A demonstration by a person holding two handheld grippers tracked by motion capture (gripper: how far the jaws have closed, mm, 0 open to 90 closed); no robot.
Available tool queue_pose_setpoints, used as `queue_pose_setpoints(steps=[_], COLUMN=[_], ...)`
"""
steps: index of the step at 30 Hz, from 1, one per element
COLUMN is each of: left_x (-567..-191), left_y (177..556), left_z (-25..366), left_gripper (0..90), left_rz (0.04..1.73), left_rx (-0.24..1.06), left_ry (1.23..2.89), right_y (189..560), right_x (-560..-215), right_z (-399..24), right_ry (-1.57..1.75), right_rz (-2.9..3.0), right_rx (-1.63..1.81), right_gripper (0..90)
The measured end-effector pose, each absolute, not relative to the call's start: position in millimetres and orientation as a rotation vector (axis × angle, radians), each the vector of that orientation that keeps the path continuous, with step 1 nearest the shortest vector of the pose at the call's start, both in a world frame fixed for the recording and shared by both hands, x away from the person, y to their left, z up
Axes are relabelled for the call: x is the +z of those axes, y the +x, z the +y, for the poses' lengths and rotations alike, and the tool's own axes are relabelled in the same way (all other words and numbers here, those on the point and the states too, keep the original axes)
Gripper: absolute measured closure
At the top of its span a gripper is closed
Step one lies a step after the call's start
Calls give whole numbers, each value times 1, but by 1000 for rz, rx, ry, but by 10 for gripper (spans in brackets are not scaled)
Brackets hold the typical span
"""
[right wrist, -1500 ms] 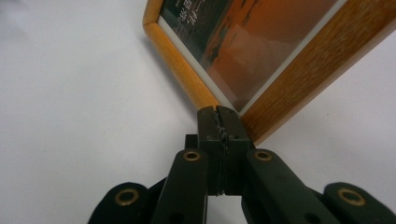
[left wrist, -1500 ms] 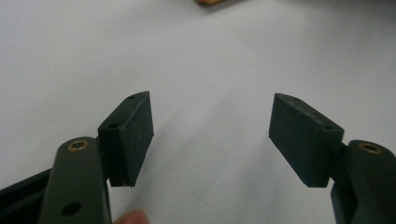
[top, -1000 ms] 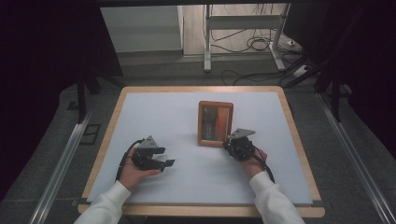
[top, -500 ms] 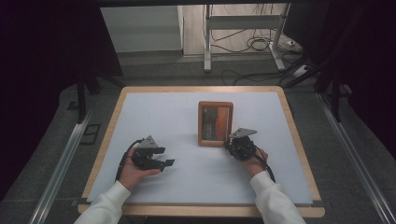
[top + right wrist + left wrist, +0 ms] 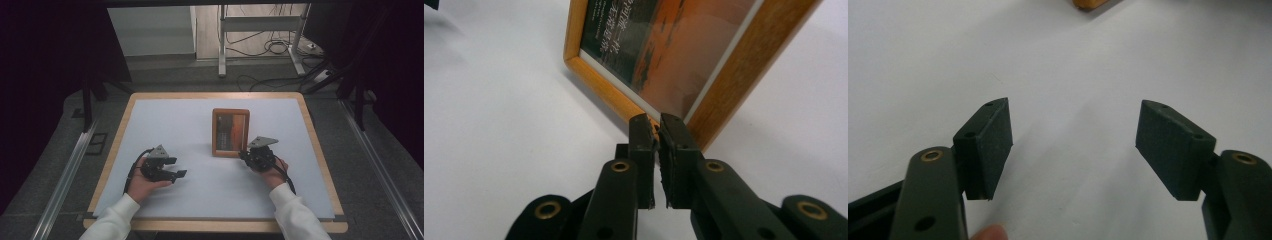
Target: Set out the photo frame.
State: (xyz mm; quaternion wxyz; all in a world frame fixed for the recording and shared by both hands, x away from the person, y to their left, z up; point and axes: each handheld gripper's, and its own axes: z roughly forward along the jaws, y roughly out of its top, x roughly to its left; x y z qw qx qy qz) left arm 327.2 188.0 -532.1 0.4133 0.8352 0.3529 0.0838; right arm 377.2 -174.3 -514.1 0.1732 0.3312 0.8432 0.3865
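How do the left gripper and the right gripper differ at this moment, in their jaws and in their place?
The left gripper has its jaws wide apart; the right gripper has its jaws nearly together, with nothing between them. The left gripper is over bare white table, apart from the picture frame; the right gripper's tips are at the frame's near corner. Both are black and each is held in a hand.

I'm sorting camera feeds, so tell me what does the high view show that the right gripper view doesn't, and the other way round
High view alone: the whole table with its wooden rim, the left gripper open on the white surface, both hands and white sleeves, the floor and cables beyond. Right gripper view alone: the right gripper shut, its tips at the frame's near corner, and the print's lettering. Shared: the wooden picture frame lying flat, and the white tabletop.
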Motion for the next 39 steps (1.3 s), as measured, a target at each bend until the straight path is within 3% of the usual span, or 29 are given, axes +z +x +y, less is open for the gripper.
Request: queue_pose_setpoints(steps=[8,13,20,29,37,39], left_x=[-530,-529,-531,-532,-531,-532], left_y=[320,317,316,316,314,315], left_z=[192,192,192,191,190,190], left_gripper=[302,304,303,303,303,303], left_rz=[898,903,909,917,921,923], left_rx=[239,264,264,274,289,286], left_ry=[2095,2094,2091,2103,2097,2098], right_y=[362,349,325,290,290,291], right_x=[-504,-497,-502,-512,-511,-513], right_z=[-181,-195,-227,-262,-262,-263], right_ry=[975,1036,1065,1084,1084,1080], right_rz=[2345,2295,2259,2234,2215,2200], right_rx=[1117,1121,1118,1092,1091,1080], right_gripper=[474,370,308,297,276,235])
